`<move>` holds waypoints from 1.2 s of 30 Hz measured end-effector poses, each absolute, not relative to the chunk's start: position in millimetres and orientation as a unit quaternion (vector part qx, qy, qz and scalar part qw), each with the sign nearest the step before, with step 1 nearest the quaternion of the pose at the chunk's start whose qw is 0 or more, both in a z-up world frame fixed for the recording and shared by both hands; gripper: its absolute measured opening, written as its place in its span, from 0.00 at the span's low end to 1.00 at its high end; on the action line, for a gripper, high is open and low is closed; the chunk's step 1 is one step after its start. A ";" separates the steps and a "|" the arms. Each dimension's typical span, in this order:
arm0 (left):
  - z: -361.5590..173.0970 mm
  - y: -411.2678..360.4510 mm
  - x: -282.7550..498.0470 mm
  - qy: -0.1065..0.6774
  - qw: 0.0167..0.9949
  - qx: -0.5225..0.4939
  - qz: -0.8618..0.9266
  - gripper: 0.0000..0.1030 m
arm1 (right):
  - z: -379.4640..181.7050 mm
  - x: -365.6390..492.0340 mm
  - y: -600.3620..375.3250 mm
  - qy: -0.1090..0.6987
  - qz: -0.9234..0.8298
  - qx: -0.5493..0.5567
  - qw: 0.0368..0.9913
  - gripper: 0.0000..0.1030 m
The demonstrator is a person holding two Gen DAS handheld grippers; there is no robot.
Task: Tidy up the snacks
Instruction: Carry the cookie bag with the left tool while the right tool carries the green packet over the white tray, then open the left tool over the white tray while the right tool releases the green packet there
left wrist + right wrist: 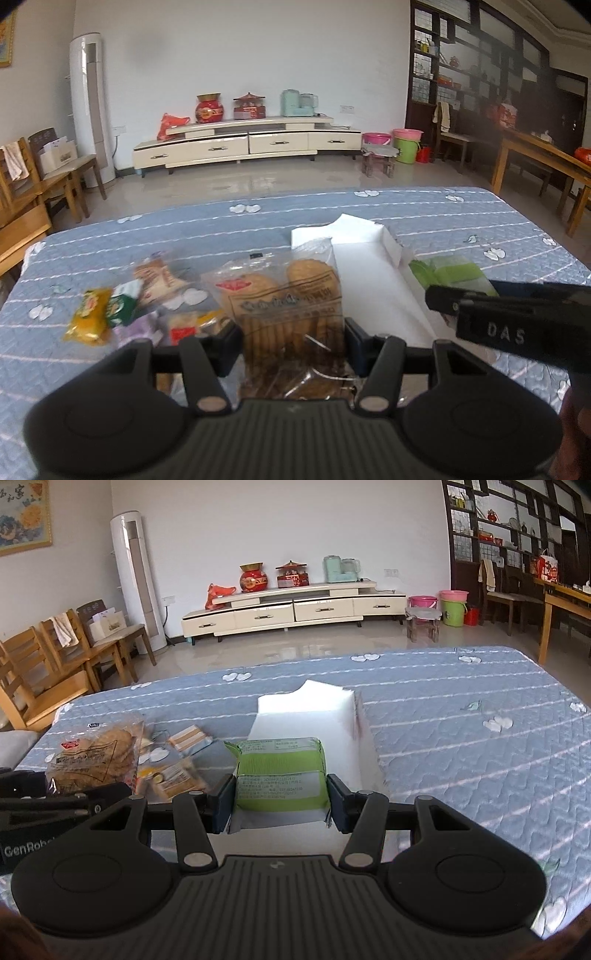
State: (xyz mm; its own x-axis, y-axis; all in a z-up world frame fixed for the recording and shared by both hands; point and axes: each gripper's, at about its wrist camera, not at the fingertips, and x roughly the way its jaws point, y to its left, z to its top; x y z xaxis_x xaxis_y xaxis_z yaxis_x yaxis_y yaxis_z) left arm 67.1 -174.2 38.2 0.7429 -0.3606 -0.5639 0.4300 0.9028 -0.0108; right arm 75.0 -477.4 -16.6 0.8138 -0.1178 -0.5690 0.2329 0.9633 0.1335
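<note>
You have a snack in each gripper: the left gripper (293,338) has its jaws pinching the clear bag of round biscuits (291,295), and the right gripper (280,799) has its jaws clamped on the sides of the green packet (281,773). Both are lifted above the blue quilted table (461,738), and the white box (314,716) sits open just ahead of them, the green packet already hanging over its near end. My read is that both are headed for that box, so bring them in one at a time; the two grippers are close together and could knock each other. Keep the green packet level and lower it until it rests on the box floor before you let the jaws part. The biscuit bag is soft and slack, so hold it gently to spare the biscuits. The loose small snacks (122,306) on the left wait their turn.
</note>
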 end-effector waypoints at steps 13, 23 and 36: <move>23.8 -222.5 105.8 0.309 0.921 0.073 -0.225 0.54 | -27.7 146.3 -510.9 0.322 -0.094 0.097 0.937 0.63; 5.9 -248.8 138.8 0.330 0.912 0.075 -0.230 0.54 | -43.6 193.1 -517.6 0.351 -0.081 0.091 0.928 0.63; -13.1 -274.9 178.6 0.353 0.893 0.042 -0.277 0.56 | -48.9 229.3 -527.3 0.356 -0.084 0.075 0.928 0.69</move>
State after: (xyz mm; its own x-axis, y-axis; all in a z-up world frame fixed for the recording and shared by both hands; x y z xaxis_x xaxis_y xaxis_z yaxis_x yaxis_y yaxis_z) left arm 178.6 -274.9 -13.1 0.5970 -0.4654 -0.6534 0.5245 0.8428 -0.1211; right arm 229.3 -527.3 -48.9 0.7329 -0.1020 -0.6727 0.2092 0.9746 0.0802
